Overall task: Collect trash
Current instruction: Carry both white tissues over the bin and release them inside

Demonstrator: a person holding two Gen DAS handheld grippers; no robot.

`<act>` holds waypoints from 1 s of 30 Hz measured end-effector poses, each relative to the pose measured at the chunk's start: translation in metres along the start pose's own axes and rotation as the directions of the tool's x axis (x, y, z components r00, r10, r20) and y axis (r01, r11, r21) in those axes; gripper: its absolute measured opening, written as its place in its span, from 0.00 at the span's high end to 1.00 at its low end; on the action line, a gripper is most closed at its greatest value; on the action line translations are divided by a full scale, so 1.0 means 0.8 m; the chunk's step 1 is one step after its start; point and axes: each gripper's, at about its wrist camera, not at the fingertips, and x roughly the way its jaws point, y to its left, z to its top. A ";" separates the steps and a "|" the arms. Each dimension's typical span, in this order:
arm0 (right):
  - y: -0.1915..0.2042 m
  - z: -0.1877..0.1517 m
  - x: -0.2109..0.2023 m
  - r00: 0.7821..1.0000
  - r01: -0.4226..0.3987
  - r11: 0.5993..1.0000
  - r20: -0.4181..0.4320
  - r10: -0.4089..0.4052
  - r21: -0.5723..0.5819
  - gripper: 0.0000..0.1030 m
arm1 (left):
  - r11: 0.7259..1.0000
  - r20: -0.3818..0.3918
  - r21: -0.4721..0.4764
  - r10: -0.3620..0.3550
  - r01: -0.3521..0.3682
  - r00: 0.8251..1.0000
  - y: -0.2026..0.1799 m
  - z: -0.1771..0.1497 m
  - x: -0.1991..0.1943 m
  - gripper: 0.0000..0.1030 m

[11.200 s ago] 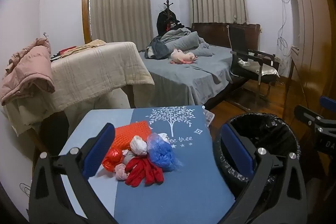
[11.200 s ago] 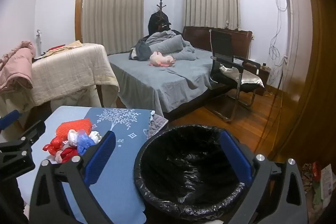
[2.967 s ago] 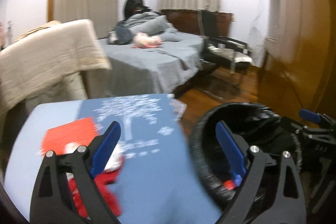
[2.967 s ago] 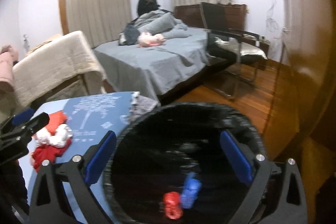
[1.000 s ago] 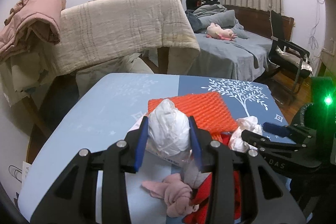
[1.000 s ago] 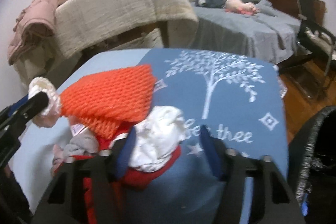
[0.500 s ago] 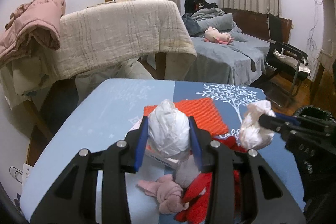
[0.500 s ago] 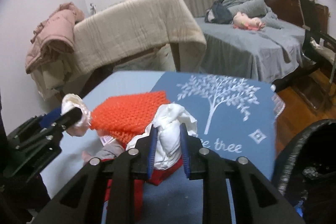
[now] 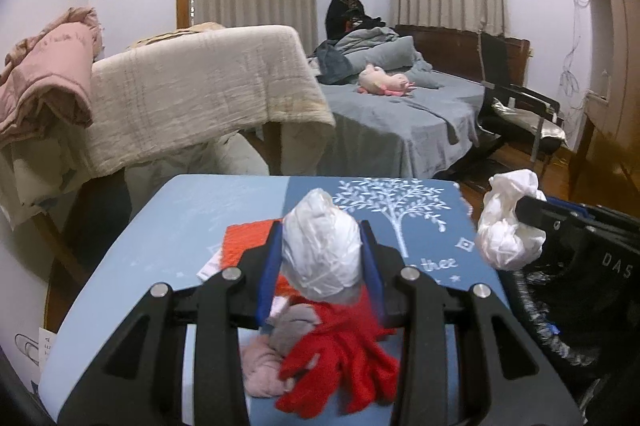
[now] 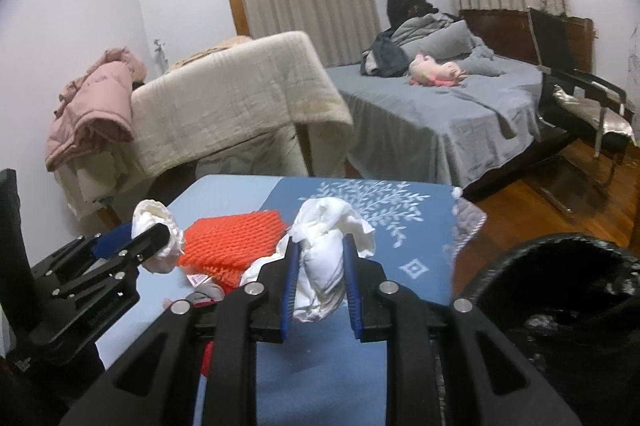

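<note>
Both grippers have risen off the table: left gripper [image 9: 322, 258] clamps a white plastic wad [image 9: 320, 246], right gripper [image 10: 319, 266] a white tissue wad [image 10: 322, 258]. Step: carrying; next, release over the bin [image 10: 568, 266].

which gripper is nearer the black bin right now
Right. The right gripper sits by the black bin rim; the left gripper is across the table.

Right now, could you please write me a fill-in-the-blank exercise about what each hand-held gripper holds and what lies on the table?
1. The left hand-held gripper holds a crumpled ___ plastic bag.
2. The right hand-held gripper holds a white ___.
3. The mesh pad on the table is ___.

Missing words: white; wad; orange
</note>
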 end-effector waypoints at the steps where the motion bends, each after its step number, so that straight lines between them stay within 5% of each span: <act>1: -0.003 0.000 -0.005 1.000 0.006 1.000 0.005 -0.006 0.001 0.79 | 1.000 0.002 0.003 -0.009 0.009 1.000 -0.006 0.001 -0.003 0.65; 12: -0.062 -0.007 -0.076 0.991 0.124 0.991 0.051 -0.127 0.049 0.79 | 0.992 0.012 0.057 -0.117 0.116 0.993 -0.080 0.008 -0.022 0.65; 30: -0.181 -0.043 -0.157 0.934 0.345 0.925 0.039 -0.355 0.157 0.79 | 0.936 -0.027 0.145 -0.319 0.320 0.947 -0.210 0.000 -0.015 0.65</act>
